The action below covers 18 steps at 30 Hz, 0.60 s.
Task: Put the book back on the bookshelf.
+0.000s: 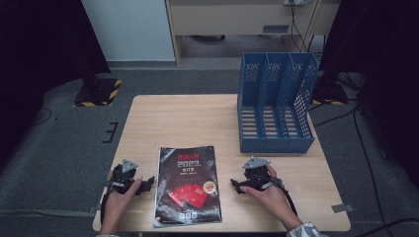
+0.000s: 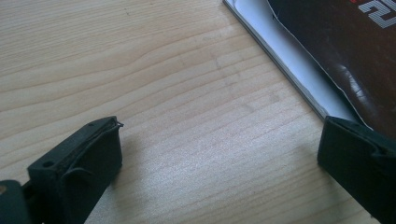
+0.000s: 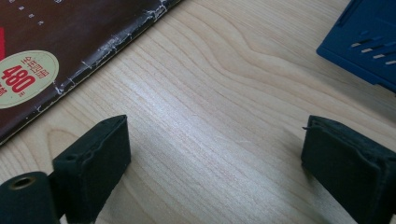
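1. Plainly, the magazine (image 1: 187,185) lay flat near the table's (image 1: 207,113) front edge, between both grippers.
2. The left gripper (image 1: 146,185) and right gripper (image 1: 236,186) stood wide open, holding nothing.
3. Best approach, probably: slide one jaw under the worn cover edge, then pinch.
4. Lift level toward the blue file rack (image 1: 274,103).

"2023" on magazine (image 1: 187,184); "480" on sticker (image 3: 24,78)
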Available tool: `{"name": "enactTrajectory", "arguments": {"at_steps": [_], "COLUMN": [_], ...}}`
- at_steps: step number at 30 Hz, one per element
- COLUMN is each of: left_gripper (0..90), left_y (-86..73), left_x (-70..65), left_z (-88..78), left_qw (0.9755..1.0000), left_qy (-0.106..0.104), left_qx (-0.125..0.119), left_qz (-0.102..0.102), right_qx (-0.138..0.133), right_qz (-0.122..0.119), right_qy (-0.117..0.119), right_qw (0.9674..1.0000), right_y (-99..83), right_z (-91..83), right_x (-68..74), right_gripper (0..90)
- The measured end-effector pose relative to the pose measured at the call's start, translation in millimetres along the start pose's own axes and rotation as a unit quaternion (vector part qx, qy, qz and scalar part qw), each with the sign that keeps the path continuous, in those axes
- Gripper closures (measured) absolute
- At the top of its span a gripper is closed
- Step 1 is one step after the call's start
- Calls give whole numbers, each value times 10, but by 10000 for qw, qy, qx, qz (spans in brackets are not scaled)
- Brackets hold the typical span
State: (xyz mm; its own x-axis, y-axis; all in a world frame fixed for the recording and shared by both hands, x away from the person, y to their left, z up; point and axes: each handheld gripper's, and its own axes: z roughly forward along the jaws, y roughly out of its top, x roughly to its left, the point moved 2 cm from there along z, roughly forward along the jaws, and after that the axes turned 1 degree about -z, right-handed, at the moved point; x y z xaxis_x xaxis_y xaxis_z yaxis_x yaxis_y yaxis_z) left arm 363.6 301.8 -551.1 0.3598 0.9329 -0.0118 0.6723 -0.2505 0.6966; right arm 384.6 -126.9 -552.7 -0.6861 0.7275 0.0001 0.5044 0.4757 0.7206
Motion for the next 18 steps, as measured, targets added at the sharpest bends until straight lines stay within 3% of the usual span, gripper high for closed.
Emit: {"name": "enactTrajectory", "arguments": {"at_steps": [7,9,10,11,12,13,14,16,18], "left_gripper": [16,78,91,91,94,104,117,147,176], "left_y": [0,3,3,5,17,27,27,55,78], "left_x": [-38,-21,-21,-12,-6,-13,-13,-84,-171], "left_z": [-15,-56,-56,-86,-144,-180,-180,-252,-275], "left_qw": [9998,9993,9993,9985,9972,9970,9970,9962,9968], "left_qy": [134,125,125,33,-1,22,22,-5,-92], "left_qx": [-17,-95,-95,-190,-324,-376,-376,-437,-418], "left_qz": [-140,-327,-327,-518,-672,-677,-677,-757,-681], "right_qx": [39,55,67,67,25,-35,-35,-271,-292], "right_qz": [-11,0,-18,-18,-88,-150,-150,-314,-332], "right_qy": [17,7,31,31,137,196,196,337,444], "right_qw": [10000,10000,10000,10000,9999,9997,9997,9986,9980], "right_y": [-4,-2,11,11,49,74,74,140,147], "right_z": [-1,-5,-7,-7,-21,-41,-41,-122,-134], "right_x": [30,44,54,54,90,119,119,206,240], "right_gripper": [67,79,116,116,194,257,257,395,414]}}
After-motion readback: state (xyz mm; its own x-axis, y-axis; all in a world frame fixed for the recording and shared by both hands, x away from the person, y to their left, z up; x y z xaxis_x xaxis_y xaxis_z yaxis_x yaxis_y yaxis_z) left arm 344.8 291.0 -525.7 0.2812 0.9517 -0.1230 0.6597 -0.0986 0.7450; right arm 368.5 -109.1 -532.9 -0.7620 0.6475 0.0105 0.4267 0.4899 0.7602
